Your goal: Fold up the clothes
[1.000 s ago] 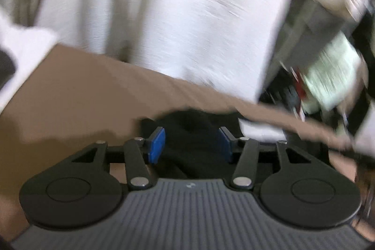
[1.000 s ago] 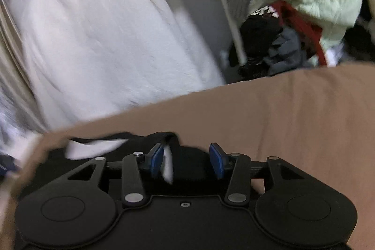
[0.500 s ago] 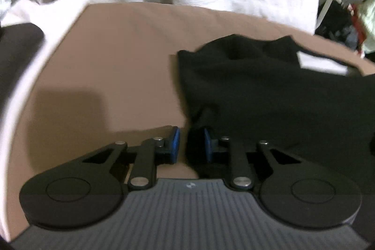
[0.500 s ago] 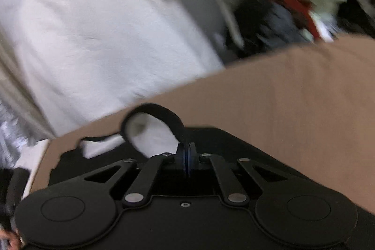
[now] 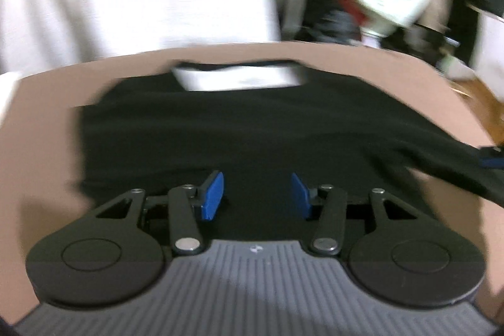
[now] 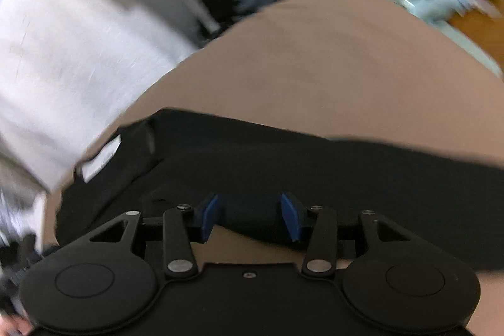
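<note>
a black garment (image 5: 239, 134) lies spread on the tan surface (image 5: 47, 122), reaching from near its far edge, where a white patch (image 5: 239, 79) shows at the neckline, back to the near edge under both tools. in the left wrist view the left hand-held gripper (image 5: 257, 194) hangs over the cloth's near part; its blue pads (image 5: 212, 196) stand apart and are opening, with black cloth behind the gap and neither pad pressing on it. one strip of the garment stretches toward the right edge of the surface, where another blue pad shows at the frame border. in the right wrist view the right hand-held gripper (image 6: 250, 218) is also opening, a rolled fold of the black cloth lying between its pads (image 6: 209, 218), which no longer pinch it. white fabric (image 6: 72, 59) hangs beyond the far edge. both views are blurred.
</note>
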A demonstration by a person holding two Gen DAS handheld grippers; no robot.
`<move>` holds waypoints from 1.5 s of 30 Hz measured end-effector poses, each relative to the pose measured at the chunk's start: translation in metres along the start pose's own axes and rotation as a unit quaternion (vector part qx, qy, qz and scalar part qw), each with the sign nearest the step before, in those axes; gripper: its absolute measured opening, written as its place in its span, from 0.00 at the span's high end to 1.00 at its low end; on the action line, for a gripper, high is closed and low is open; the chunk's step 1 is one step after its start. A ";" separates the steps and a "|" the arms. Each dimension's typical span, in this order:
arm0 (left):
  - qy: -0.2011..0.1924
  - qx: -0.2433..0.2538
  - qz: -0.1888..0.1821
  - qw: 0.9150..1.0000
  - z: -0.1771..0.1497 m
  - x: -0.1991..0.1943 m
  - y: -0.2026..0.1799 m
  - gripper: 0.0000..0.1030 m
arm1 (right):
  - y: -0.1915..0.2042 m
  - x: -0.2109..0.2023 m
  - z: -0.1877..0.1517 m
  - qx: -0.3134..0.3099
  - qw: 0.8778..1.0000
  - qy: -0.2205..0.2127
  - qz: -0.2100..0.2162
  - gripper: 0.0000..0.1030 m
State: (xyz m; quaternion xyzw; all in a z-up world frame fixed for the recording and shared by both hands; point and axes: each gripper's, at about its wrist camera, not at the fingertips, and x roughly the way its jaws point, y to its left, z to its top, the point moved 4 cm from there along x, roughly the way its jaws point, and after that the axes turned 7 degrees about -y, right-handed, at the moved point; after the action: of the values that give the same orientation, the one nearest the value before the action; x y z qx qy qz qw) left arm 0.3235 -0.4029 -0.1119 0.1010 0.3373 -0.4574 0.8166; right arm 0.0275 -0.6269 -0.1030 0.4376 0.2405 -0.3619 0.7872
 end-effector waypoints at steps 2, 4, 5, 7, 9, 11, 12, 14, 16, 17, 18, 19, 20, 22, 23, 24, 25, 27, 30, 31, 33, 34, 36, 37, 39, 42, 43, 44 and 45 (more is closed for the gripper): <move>0.008 0.012 -0.033 0.999 -0.005 0.013 -0.042 0.54 | -0.028 -0.018 -0.010 0.065 0.998 -0.010 -0.011 0.42; 0.015 0.022 -0.061 0.998 -0.011 0.026 -0.082 0.54 | -0.059 -0.035 -0.026 0.131 0.991 -0.029 -0.023 0.42; 0.016 0.028 -0.074 0.997 -0.013 0.031 -0.101 0.54 | -0.072 -0.039 -0.036 0.161 0.986 -0.033 -0.026 0.42; 0.017 0.040 -0.097 0.994 -0.016 0.038 -0.135 0.54 | -0.101 -0.043 -0.054 0.236 0.971 -0.035 -0.032 0.42; 0.015 0.050 -0.116 0.992 -0.020 0.040 -0.165 0.54 | -0.121 -0.046 -0.069 0.311 0.948 -0.067 -0.021 0.42; 0.011 0.059 -0.129 0.990 -0.021 0.042 -0.190 0.54 | -0.126 -0.048 -0.076 0.347 0.928 -0.131 -0.017 0.29; 0.007 0.062 -0.130 0.989 -0.021 0.044 -0.197 0.54 | -0.123 -0.042 -0.076 0.341 0.927 -0.151 -0.023 0.25; -0.002 0.068 -0.129 0.989 -0.021 0.047 -0.209 0.54 | -0.114 -0.026 -0.067 0.325 0.929 -0.174 -0.040 0.20; -0.008 0.067 -0.124 0.990 -0.020 0.046 -0.209 0.54 | -0.105 -0.019 -0.051 0.278 0.936 -0.206 -0.066 0.36; -0.010 0.064 -0.120 0.991 -0.019 0.045 -0.206 0.54 | -0.101 -0.014 -0.045 0.251 0.942 -0.211 -0.077 0.71; -0.013 0.061 -0.115 0.991 -0.018 0.044 -0.200 0.54 | -0.097 -0.009 -0.038 0.227 0.946 -0.216 -0.085 0.88; -0.018 0.058 -0.111 0.992 -0.017 0.042 -0.193 0.54 | -0.093 -0.006 -0.035 0.211 0.949 -0.218 -0.087 0.91; -0.023 0.054 -0.106 0.993 -0.016 0.040 -0.184 0.54 | -0.091 -0.004 -0.031 0.197 0.951 -0.220 -0.089 0.91; -0.028 0.050 -0.102 0.993 -0.011 0.032 -0.166 0.54 | -0.081 -0.007 -0.018 0.162 0.956 -0.229 -0.081 0.91; -0.030 0.049 -0.100 0.993 -0.009 0.028 -0.157 0.54 | -0.074 -0.008 -0.002 0.137 0.961 -0.233 -0.061 0.91; -0.032 0.048 -0.098 0.994 -0.006 0.024 -0.148 0.54 | -0.055 -0.007 0.010 0.110 0.965 -0.235 -0.033 0.91; -0.034 0.047 -0.096 0.994 -0.004 0.019 -0.139 0.54 | -0.035 -0.005 0.026 0.079 0.970 -0.230 -0.004 0.91; -0.044 0.031 -0.087 0.995 0.002 0.007 -0.116 0.54 | 0.012 0.001 0.052 0.017 0.975 -0.217 0.049 0.91; -0.069 -0.005 -0.073 0.995 0.010 -0.009 -0.074 0.54 | 0.103 0.008 0.072 -0.066 0.972 -0.178 0.141 0.91; -0.080 -0.015 -0.065 0.995 0.012 -0.015 -0.059 0.54 | 0.131 0.009 0.072 -0.088 0.967 -0.168 0.168 0.91; -0.101 -0.036 -0.052 0.993 0.016 -0.025 -0.028 0.54 | 0.184 0.016 0.065 -0.130 0.958 -0.156 0.201 0.91; -0.115 -0.046 -0.047 0.991 0.017 -0.031 -0.012 0.54 | 0.208 0.021 0.059 -0.151 0.954 -0.150 0.211 0.91; -0.134 -0.067 -0.035 0.988 0.012 -0.041 0.021 0.49 | 0.246 0.043 0.038 -0.208 0.948 -0.128 0.205 0.91; -0.132 -0.079 -0.025 0.988 0.007 -0.044 0.037 0.48 | 0.262 0.056 0.027 -0.237 0.944 -0.116 0.199 0.88; -0.116 -0.104 -0.008 0.988 -0.003 -0.048 0.066 0.48 | 0.286 0.085 0.000 -0.295 0.934 -0.053 0.197 0.77; -0.095 -0.118 0.026 0.988 -0.025 -0.050 0.098 0.48 | 0.291 0.109 -0.035 -0.337 0.914 0.036 0.224 0.54; -0.090 -0.116 0.038 0.988 -0.033 -0.049 0.105 0.48 | 0.283 0.105 -0.039 -0.340 0.911 0.033 0.232 0.54; -0.086 -0.109 0.048 0.989 -0.038 -0.049 0.110 0.48 | 0.274 0.099 -0.037 -0.342 0.909 0.021 0.238 0.50; -0.084 -0.105 0.053 0.990 -0.043 -0.048 0.112 0.48 | 0.262 0.093 -0.032 -0.341 0.910 0.009 0.238 0.47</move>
State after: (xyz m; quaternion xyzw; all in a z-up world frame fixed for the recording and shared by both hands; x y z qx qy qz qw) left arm 0.3782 -0.2869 -0.1296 -0.0062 0.3081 -0.3825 0.8711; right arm 0.2880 -0.5398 -0.0492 0.1901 0.2454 -0.0561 0.9489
